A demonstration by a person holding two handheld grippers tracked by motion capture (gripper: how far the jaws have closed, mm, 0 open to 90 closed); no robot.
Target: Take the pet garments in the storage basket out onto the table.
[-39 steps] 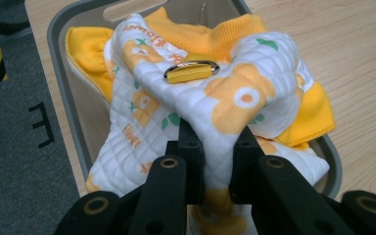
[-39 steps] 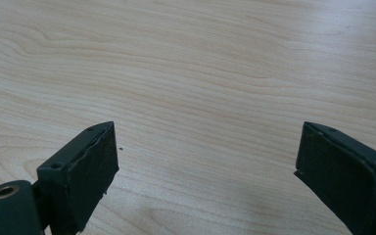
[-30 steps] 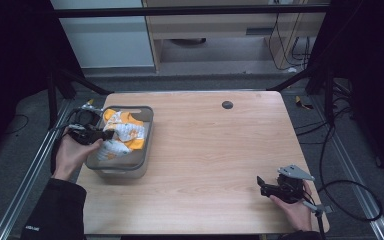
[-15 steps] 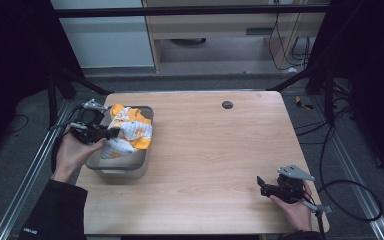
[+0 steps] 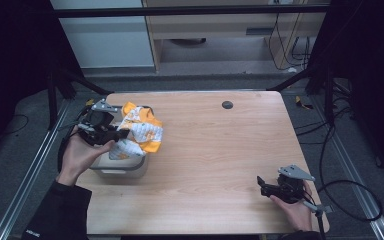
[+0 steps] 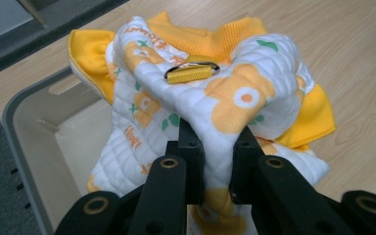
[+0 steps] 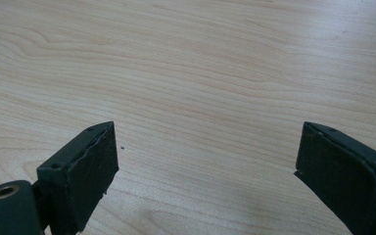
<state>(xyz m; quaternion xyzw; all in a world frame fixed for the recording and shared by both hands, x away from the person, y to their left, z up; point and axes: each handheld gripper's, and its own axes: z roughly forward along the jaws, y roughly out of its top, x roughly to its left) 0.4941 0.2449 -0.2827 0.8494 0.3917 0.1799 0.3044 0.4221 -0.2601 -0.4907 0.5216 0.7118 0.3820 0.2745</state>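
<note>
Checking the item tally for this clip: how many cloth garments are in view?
1. A quilted white-and-orange garment, pinched in the left hand-held gripper and lifted above the grey bin at the table's left. More could lie hidden in the bin beneath it.

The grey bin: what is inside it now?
The grey bin shows a bare pale floor at its left part. The yellow and white garment, clamped by the left gripper, hangs over the rest and hides it.

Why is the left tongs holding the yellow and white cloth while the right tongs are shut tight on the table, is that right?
Not quite. The right tongs are open, jaws wide apart over the bare table, as the right gripper view shows. The left tongs do hold the cloth.
</note>
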